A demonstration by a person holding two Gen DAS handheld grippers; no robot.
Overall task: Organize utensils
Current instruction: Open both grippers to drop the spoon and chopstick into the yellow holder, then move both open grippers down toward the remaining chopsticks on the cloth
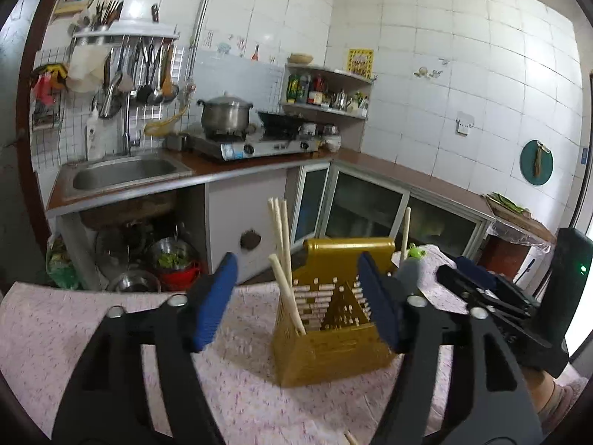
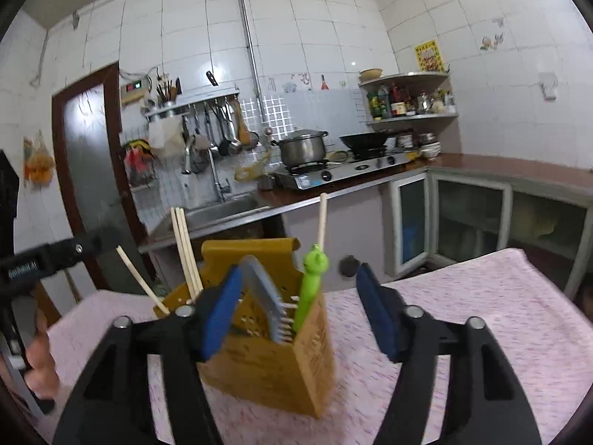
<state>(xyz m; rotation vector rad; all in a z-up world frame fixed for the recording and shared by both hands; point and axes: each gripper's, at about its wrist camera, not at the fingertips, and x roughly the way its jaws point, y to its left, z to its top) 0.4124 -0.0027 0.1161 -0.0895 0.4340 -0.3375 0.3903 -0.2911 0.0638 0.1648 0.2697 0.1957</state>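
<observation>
**Operator:** Report the position of the utensil holder.

**Inspector:** The yellow utensil holder (image 1: 333, 319) stands upright on the worktop (image 1: 92, 333), which carries a pink speckled cloth. Its perforated walls rise to a taller back panel. In the left wrist view it sits between the two blue pads of the left hand-held gripper (image 1: 296, 304), with no pad touching it.

**Operator:** Contents of the holder?

**Inspector:** Pale chopsticks (image 1: 281, 230) lean out of the left compartment, three close together and one tilted further left. A single chopstick (image 2: 323, 218) stands upright at the back right. A green utensil handle (image 2: 311, 289) and a grey comb-like piece with white teeth (image 2: 267, 296) occupy the right side.

**Operator:** State of each hand-held gripper?

**Inspector:** Left: jaws apart, nothing clamped. Right hand-held gripper (image 2: 296, 315): jaws apart, nothing clamped; its left pad stands just in front of the holder's near corner, and contact cannot be confirmed. The right unit shows at the right edge of the left wrist view, beside the holder.

**Operator:** Anything else on the worktop?

**Inspector:** One chopstick tip (image 1: 350, 438) lies at the lower edge of the left wrist view. Behind, a kitchen counter carries a sink (image 1: 122, 172) and a gas stove (image 1: 255, 144) with a steel pot (image 1: 224, 113).
</observation>
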